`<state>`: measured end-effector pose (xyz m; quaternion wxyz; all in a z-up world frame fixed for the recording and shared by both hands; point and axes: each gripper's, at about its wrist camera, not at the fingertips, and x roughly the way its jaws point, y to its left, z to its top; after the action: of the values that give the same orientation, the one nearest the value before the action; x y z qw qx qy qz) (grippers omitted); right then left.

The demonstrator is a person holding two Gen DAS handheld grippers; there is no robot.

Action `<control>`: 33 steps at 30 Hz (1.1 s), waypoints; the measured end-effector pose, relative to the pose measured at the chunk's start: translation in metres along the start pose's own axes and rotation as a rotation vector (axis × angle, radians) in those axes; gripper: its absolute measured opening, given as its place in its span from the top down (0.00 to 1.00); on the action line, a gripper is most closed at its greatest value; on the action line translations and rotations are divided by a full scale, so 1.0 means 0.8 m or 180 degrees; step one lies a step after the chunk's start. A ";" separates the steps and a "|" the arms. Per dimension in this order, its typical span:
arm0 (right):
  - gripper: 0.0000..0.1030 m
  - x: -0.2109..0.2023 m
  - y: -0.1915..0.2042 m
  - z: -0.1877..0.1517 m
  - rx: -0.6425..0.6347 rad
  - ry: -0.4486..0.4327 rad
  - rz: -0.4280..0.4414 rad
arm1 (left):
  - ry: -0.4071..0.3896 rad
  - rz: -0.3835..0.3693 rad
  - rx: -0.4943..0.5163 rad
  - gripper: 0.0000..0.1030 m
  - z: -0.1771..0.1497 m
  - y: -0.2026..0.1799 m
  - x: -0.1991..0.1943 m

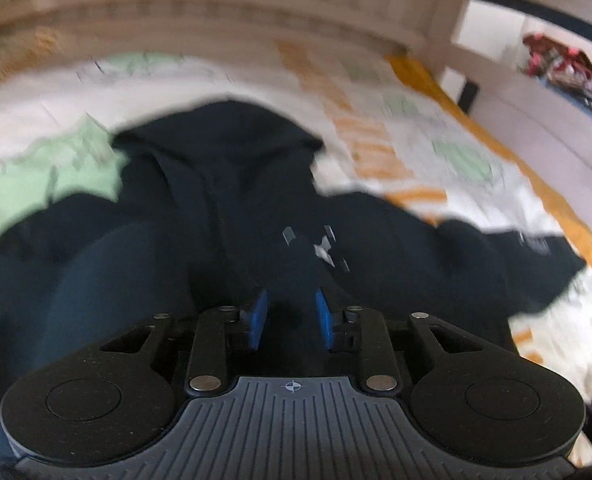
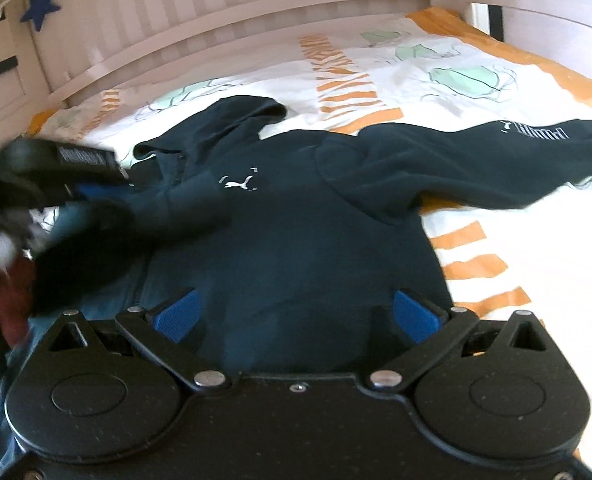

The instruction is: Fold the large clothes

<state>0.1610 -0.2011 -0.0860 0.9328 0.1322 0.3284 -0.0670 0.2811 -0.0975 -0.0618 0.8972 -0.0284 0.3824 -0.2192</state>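
Observation:
A dark navy hoodie [image 2: 296, 232] lies face up on the bed, hood toward the headboard, with a white logo on the chest. Its right sleeve [image 2: 496, 160] stretches out to the right. My left gripper [image 1: 289, 316] is shut on the hoodie's left sleeve [image 1: 300, 264] and holds it over the chest; it shows blurred at the left of the right wrist view [image 2: 91, 194]. My right gripper [image 2: 296, 312] is open and empty, hovering over the hoodie's lower body.
The bed has a white cover [image 2: 516, 240] with orange stripes and green shapes. A white slatted headboard [image 2: 255, 12] runs behind. A blue star [image 2: 39, 6] hangs at the left. A pile of clothes [image 1: 560, 64] lies beyond the bed.

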 end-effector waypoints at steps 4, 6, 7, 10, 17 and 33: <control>0.01 0.001 -0.010 -0.001 0.0047 -0.0003 -0.0034 | -0.0009 -0.0204 0.0038 0.63 -0.013 -0.003 -0.026; 0.01 0.002 -0.014 0.001 0.0083 -0.0004 -0.0056 | -0.0227 -0.0288 0.0161 0.48 -0.021 -0.003 -0.056; 0.01 0.003 -0.016 0.002 0.0099 -0.0008 -0.0053 | -0.0324 -0.0289 0.0258 0.45 -0.026 -0.001 -0.069; 0.01 0.001 -0.019 0.007 0.0141 -0.0047 -0.0005 | -0.0561 -0.0047 0.0440 0.42 -0.032 0.011 -0.092; 0.01 0.000 0.002 0.036 0.0059 -0.0212 0.0290 | -0.0515 0.0807 -0.0296 0.42 -0.041 0.109 -0.075; 0.23 0.137 0.059 0.081 -0.0365 0.0323 0.0663 | -0.0417 0.1014 -0.0404 0.43 -0.076 0.151 -0.045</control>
<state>0.2946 -0.1792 -0.0973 0.9230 0.1153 0.3629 0.0558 0.2615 0.0338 -0.1068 0.9399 -0.0384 0.3359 -0.0475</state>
